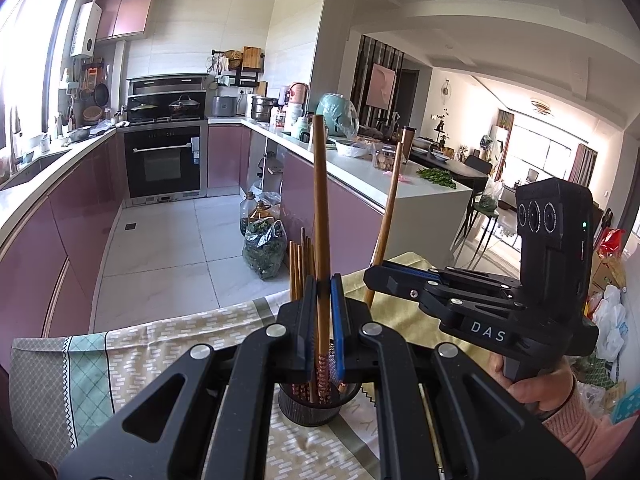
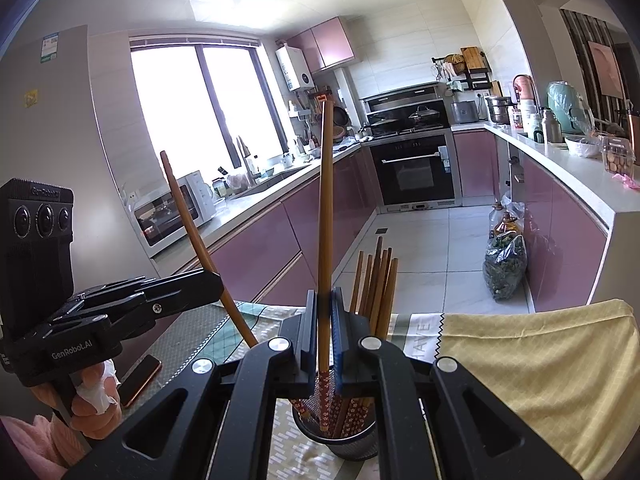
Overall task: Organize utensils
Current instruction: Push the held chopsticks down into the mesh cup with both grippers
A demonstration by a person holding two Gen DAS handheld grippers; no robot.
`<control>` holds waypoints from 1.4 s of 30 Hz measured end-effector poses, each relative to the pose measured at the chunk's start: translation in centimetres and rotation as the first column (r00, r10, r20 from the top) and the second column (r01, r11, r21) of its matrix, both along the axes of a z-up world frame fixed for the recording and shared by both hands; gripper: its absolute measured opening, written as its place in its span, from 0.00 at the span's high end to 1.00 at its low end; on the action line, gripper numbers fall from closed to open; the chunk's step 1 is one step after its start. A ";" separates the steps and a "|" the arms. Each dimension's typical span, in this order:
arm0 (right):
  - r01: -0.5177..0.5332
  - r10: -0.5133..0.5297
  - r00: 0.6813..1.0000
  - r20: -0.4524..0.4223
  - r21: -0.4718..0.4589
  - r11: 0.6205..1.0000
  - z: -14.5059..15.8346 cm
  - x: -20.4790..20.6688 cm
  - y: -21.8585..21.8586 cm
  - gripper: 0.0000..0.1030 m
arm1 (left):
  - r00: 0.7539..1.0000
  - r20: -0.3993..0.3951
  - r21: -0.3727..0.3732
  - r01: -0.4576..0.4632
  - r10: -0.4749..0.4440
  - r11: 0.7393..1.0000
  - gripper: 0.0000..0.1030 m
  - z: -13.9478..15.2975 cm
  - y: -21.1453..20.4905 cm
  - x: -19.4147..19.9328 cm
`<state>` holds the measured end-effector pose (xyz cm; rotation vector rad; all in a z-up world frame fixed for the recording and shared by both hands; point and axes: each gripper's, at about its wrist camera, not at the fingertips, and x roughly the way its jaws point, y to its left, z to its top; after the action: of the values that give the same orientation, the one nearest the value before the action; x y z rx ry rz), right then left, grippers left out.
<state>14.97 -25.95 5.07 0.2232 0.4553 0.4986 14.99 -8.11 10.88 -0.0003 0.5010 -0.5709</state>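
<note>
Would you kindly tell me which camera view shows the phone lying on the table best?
The right wrist view: the phone lies in plain sight on the tablecloth, beside the hand holding the left tongs. The left wrist view does not show it.

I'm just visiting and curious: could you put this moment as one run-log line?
left tool: shut on chopstick | right tool: shut on second chopstick | both above holder | more chopsticks inside
</note>
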 end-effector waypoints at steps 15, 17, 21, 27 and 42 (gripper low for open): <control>0.016 -0.016 1.000 -0.026 -0.005 1.000 -1.0 0.9 0.3 0.95 | 1.000 -0.022 0.021 -0.011 0.012 1.000 0.93 -0.6 -0.6 0.8; 0.018 -0.018 0.999 -0.030 -0.007 1.000 -1.2 1.1 0.5 0.95 | 1.000 -0.027 0.022 -0.013 0.014 1.000 0.93 -0.6 -0.7 1.0; 0.023 -0.024 0.999 -0.033 -0.013 1.000 -1.3 1.4 0.6 0.95 | 0.999 -0.030 0.025 -0.015 0.015 1.000 0.93 -0.6 -0.8 1.2; 0.029 -0.030 0.999 -0.033 -0.021 0.999 -1.6 1.3 0.7 0.95 | 0.999 -0.038 0.029 -0.014 0.015 0.999 0.93 -1.0 -0.8 1.5; 0.039 -0.040 0.998 -0.053 -0.036 0.999 -2.6 1.5 1.1 0.95 | 0.998 -0.059 0.042 -0.012 0.015 0.999 0.93 -2.3 -0.6 2.4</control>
<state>16.49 -24.80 2.50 0.2117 0.5110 0.4463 17.36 -8.68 8.57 0.0191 0.5699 -0.5484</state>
